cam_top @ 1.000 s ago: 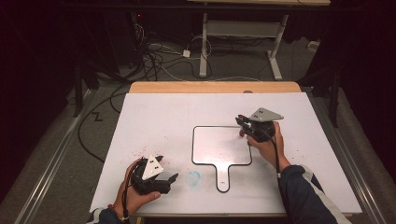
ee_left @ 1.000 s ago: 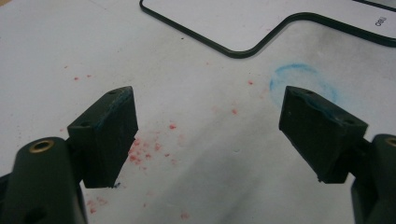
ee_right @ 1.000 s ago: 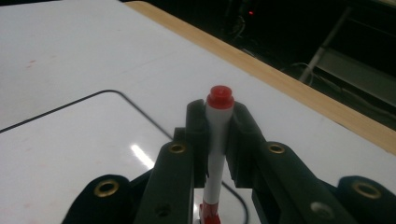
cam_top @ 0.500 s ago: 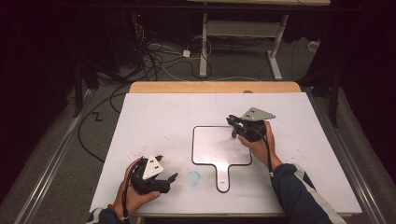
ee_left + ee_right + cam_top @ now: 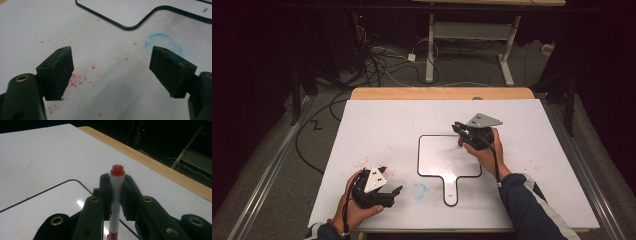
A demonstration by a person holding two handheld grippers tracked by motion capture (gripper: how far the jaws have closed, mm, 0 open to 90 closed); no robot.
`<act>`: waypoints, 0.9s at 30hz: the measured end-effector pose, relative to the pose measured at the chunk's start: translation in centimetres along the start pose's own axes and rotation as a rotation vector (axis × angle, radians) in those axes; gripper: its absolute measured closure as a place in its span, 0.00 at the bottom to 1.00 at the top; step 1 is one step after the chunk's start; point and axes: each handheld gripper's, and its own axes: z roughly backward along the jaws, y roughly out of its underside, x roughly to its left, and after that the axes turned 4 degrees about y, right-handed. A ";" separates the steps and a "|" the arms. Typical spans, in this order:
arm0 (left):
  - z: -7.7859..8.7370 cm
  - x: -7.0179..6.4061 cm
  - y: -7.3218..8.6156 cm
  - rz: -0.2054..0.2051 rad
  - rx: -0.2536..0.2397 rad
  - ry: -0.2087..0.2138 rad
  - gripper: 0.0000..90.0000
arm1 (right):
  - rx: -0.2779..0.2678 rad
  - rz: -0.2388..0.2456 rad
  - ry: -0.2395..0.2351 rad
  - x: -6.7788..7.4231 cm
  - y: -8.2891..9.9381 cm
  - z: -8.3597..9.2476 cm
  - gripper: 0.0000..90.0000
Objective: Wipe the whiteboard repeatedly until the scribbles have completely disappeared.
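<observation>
White table surface point(image 5: 392, 125), speckled red. At left, the left gripper point(image 5: 384, 196) rests near the front edge, jaws spread wide with nothing between them, beside a blue ring stain point(image 5: 163, 43). Centre: a black-rimmed paddle-shaped whiteboard point(image 5: 444, 155). At right, the right gripper point(image 5: 460, 131) clamps a red-capped marker point(image 5: 116, 190) over the board's far right corner.
</observation>
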 end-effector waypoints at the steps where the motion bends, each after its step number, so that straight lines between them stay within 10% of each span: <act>1: 0.0 0.0 0.0 0.000 0.000 0.001 0.21 | -0.001 0.002 0.002 -0.1 0.0 -0.1 0.90; 6: 0.0 0.0 0.0 0.001 -0.001 0.000 0.21 | 0.000 -0.016 0.065 -1.2 0.3 -0.2 0.90; 14: 0.0 0.0 0.0 0.002 0.005 0.006 0.21 | 0.007 -0.017 -0.054 0.2 0.1 0.7 0.90; 22: 0.0 -0.2 -0.1 -0.002 0.003 0.006 0.21 | 0.014 -0.034 -0.005 -0.3 0.6 1.6 0.90; 27: 0.0 -0.1 0.0 0.001 0.003 0.006 0.21 | -0.016 -0.062 -0.085 0.9 1.2 2.9 0.90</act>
